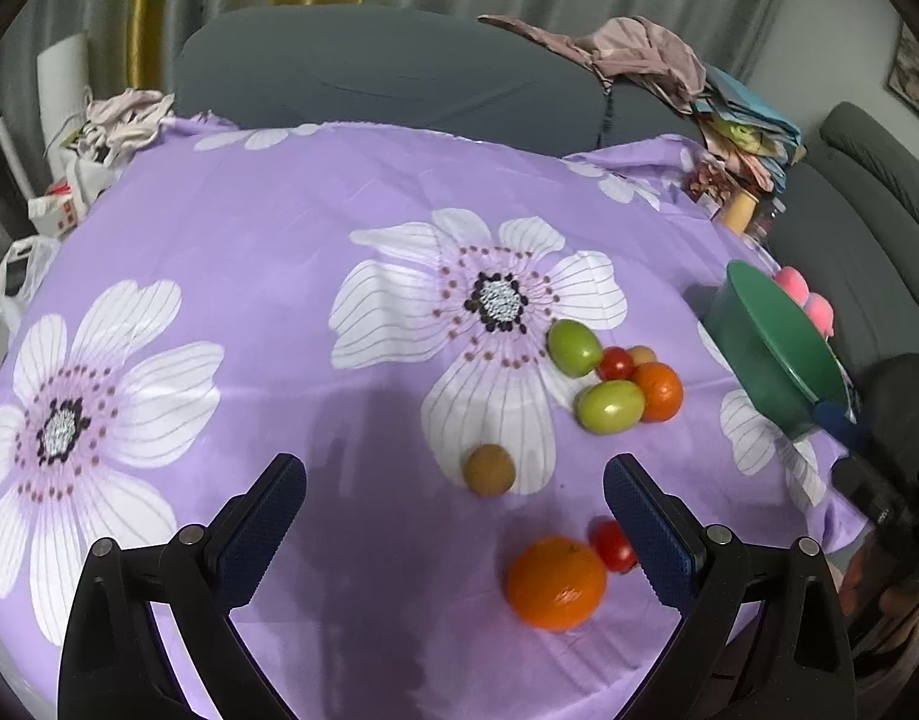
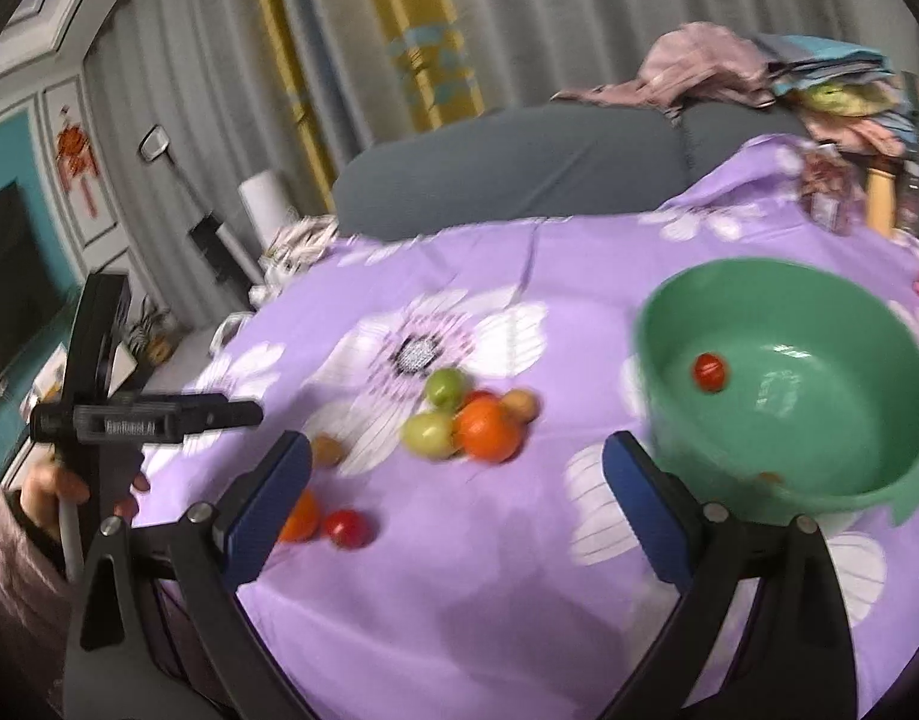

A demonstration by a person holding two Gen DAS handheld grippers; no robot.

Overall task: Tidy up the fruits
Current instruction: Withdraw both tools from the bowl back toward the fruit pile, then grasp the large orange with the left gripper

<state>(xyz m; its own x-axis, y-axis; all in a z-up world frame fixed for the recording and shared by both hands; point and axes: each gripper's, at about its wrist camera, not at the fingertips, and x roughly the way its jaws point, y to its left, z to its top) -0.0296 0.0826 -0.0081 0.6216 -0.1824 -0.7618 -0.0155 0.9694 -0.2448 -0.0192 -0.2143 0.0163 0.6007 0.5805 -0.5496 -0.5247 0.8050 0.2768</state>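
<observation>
Rolling risk: loose orange (image 1: 556, 582) and tomato (image 1: 612, 545) near cloth edge, left gripper (image 1: 453, 531) wide, empty; right gripper (image 2: 456, 507) wide, empty; green bowl (image 2: 819, 480) holds one tomato (image 2: 709, 371).

The left tool (image 1: 455, 525) hangs open above an orange (image 1: 556, 582) and a tomato (image 1: 612, 546).

Two oranges lie on the counter (image 1: 219, 240): one near (image 1: 556, 582), one in the cluster (image 1: 660, 390). Two green fruits (image 1: 573, 348) (image 1: 609, 407). Three small red tomatoes: two on the cloth (image 1: 612, 546) (image 1: 615, 363), one inside the green bowl (image 2: 709, 371). One brown kiwi (image 1: 489, 469). One small tan fruit (image 1: 642, 355). One green bowl (image 2: 867, 480).
</observation>
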